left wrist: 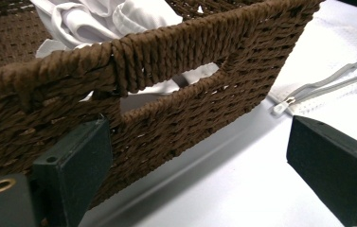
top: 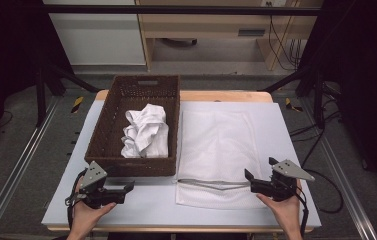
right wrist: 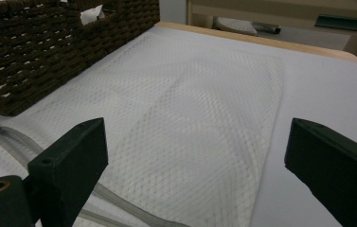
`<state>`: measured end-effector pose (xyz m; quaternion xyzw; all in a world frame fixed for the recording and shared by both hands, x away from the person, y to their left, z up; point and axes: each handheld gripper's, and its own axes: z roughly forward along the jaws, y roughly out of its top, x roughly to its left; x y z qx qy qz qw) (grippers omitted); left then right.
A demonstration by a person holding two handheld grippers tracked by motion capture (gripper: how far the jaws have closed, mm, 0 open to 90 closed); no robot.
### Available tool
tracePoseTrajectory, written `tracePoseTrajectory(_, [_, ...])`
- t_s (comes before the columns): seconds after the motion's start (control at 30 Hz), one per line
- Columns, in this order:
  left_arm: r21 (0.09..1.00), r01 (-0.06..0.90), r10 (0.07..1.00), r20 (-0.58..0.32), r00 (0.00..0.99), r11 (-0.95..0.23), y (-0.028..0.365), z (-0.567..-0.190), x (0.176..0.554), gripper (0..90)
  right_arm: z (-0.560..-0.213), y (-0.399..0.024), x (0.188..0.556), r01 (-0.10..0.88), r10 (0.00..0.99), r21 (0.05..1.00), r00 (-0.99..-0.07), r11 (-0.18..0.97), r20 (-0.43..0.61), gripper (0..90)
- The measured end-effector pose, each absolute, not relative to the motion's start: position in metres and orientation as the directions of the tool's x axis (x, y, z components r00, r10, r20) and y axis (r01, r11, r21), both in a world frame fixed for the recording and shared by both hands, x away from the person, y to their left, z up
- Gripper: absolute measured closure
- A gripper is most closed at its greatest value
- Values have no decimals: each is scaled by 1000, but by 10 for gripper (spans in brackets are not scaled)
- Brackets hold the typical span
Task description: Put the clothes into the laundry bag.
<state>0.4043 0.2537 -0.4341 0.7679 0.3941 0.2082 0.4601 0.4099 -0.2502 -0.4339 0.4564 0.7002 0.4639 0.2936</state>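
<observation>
A dark brown wicker basket stands on the left half of the table and holds a crumpled white cloth. To its right a white mesh laundry bag lies flat, its grey zipper running along the near end. My left gripper rests open just in front of the basket's near wall, nothing between its jaws. My right gripper stands open at the bag's near right corner, over the mesh, and holds nothing. The zipper pull lies close to the basket's corner.
A pale grey mat covers the wooden table. Black frame bars and cables surround it, and a wooden shelf unit stands behind. Metal rails run along both sides of the floor.
</observation>
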Motion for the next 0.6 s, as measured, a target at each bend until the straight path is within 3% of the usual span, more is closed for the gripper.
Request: tracePoseTrajectory(0.6, [906, 359, 795, -45, 605, -223, 241, -398, 400, 81, -431, -246, 408, 377, 914, 912, -406, 160, 8, 85])
